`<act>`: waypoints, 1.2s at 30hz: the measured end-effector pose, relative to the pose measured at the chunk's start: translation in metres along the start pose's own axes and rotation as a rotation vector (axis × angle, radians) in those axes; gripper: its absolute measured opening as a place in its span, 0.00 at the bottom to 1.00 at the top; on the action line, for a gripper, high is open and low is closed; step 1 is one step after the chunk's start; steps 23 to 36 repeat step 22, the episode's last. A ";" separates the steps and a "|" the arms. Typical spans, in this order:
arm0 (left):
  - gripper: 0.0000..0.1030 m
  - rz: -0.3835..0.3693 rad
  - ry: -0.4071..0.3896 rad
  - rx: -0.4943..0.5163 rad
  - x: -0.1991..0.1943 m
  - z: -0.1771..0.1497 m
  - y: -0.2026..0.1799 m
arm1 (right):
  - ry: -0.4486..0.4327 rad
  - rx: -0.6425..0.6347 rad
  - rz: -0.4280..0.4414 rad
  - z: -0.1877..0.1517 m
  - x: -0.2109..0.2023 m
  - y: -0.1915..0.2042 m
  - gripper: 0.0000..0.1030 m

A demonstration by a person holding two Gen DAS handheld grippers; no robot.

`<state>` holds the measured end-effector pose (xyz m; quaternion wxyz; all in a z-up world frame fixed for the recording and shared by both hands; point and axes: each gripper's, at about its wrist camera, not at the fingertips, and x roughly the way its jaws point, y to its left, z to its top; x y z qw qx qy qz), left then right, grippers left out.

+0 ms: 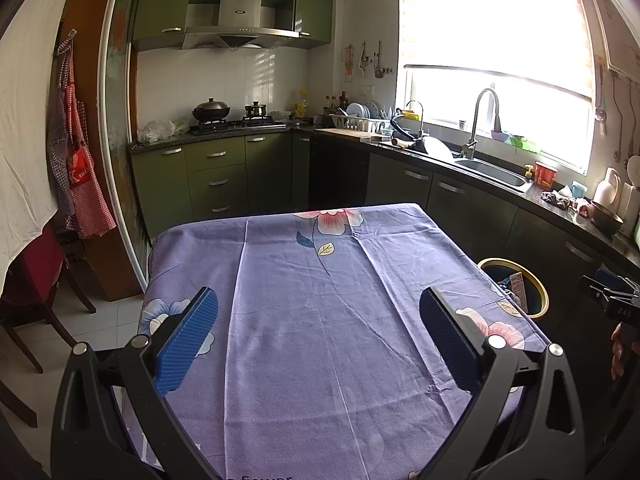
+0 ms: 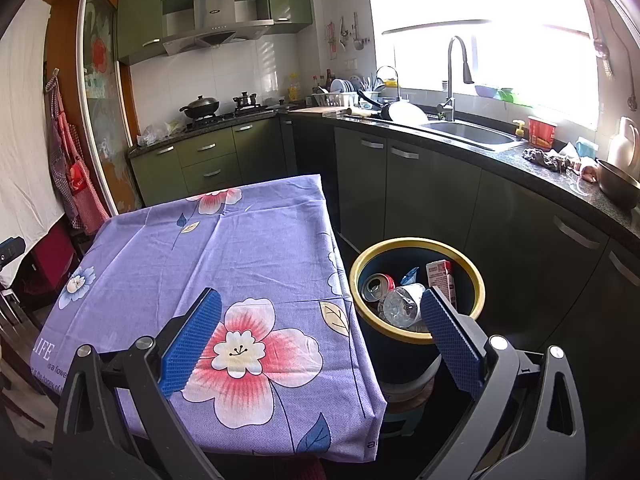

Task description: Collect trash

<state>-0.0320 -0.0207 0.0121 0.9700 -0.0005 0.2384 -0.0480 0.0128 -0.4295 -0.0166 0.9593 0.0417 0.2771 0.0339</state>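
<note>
While both grippers hung above the table (image 1: 304, 320), the left gripper (image 1: 318, 334) pointed over the purple flowered cloth (image 2: 248, 248), and the right gripper (image 2: 320, 330) sat at the cloth's right edge, partly over the bin (image 2: 478, 280). "LIFE" was printed on the cloth. Both stood wide open, gripping nothing. The trash lay inside the bin: a can (image 2: 376, 286), a clear bottle (image 2: 400, 304) and a red carton (image 2: 442, 278).

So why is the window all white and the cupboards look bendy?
In both wrist views, sunlight overexposes the window, washing out its detail; the fisheye lens bows straight lines, such as the door frame in the left view and the counter edge in the right.
</note>
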 end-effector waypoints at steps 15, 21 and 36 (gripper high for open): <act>0.93 0.006 -0.020 0.004 0.007 0.007 0.000 | 0.006 0.000 0.002 -0.001 0.002 -0.001 0.95; 0.93 0.017 0.044 0.027 0.028 0.012 0.000 | 0.021 -0.006 0.001 0.002 0.013 -0.001 0.95; 0.93 0.018 0.050 0.029 0.032 0.012 0.001 | 0.025 -0.009 0.001 0.004 0.015 -0.001 0.95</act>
